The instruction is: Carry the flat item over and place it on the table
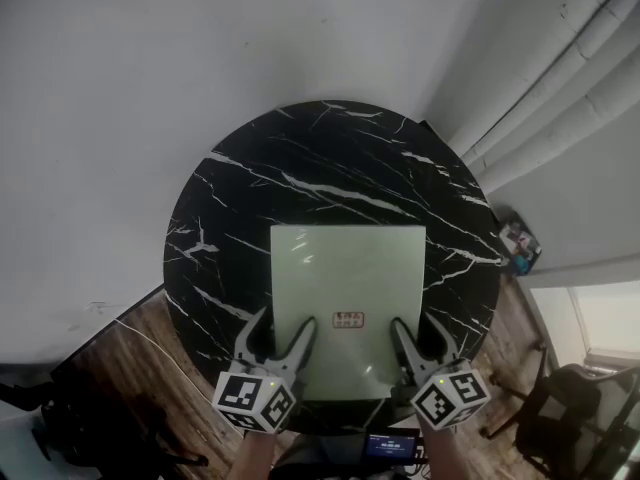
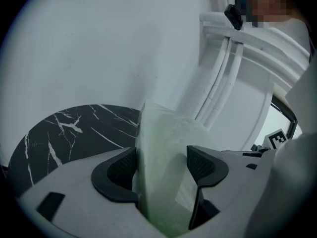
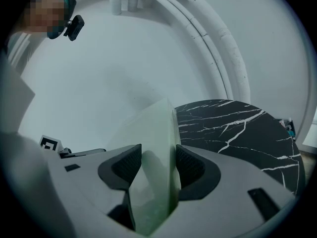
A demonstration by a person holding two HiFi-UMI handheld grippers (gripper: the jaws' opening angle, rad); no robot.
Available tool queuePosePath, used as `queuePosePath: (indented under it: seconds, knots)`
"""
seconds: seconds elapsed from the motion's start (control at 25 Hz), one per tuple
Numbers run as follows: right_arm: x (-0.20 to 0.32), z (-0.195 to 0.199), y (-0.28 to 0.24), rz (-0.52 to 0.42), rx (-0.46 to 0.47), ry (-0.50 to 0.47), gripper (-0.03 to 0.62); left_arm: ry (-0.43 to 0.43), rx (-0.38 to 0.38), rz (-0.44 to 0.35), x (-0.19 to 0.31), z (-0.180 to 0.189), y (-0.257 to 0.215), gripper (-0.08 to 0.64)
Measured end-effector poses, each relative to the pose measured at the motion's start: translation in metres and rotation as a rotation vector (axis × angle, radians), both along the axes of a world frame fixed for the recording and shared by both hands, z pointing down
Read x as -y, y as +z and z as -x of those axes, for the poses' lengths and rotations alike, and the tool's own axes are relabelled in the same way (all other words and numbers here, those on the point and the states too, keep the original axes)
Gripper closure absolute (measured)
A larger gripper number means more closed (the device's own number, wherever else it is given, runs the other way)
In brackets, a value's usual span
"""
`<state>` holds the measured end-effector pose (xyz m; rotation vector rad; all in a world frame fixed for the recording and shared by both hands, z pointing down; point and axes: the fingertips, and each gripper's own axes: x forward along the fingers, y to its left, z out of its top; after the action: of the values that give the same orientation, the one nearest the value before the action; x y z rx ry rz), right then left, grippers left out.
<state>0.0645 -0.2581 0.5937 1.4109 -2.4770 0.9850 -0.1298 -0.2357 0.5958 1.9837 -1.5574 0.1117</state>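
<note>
**Q:** Entry one, the task's thing?
**A:** Flat item (image 1: 348, 298), a pale green, square sheet with a small red label (image 1: 348, 319) near its near edge. It lies over the near half of the round black marbled surface (image 1: 250, 188). Whether it touches the surface or hangs just above it cannot be told.

**Q:** Holders?
**A:** Left gripper (image 1: 283, 330): its fingers (image 2: 116, 175) are narrowed onto the sheet's near edge, with the sheet between the pads. Right gripper (image 1: 418, 333): its fingers (image 3: 193, 170) are pressed close on the same edge. One gripper is near each near corner.

**Q:** Step in hand?
**A:** Judged as the last one: carrying looks finished and the set-down is under way.

**Q:** Next move's requirements?
**A:** Probably lower the sheet level until it lies flat, then part both pairs of fingers together and draw straight back. Uneven release might drag the near edge off the rim.
</note>
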Motion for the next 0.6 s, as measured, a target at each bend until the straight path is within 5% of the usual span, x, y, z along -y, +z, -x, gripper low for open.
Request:
queuePosePath:
  seconds: [0.6]
  knots:
    - [0.016,0.004,0.042,0.083,-0.032,-0.011,0.380,-0.015,-0.011,0.126,0.013,0.003,0.044,0.233]
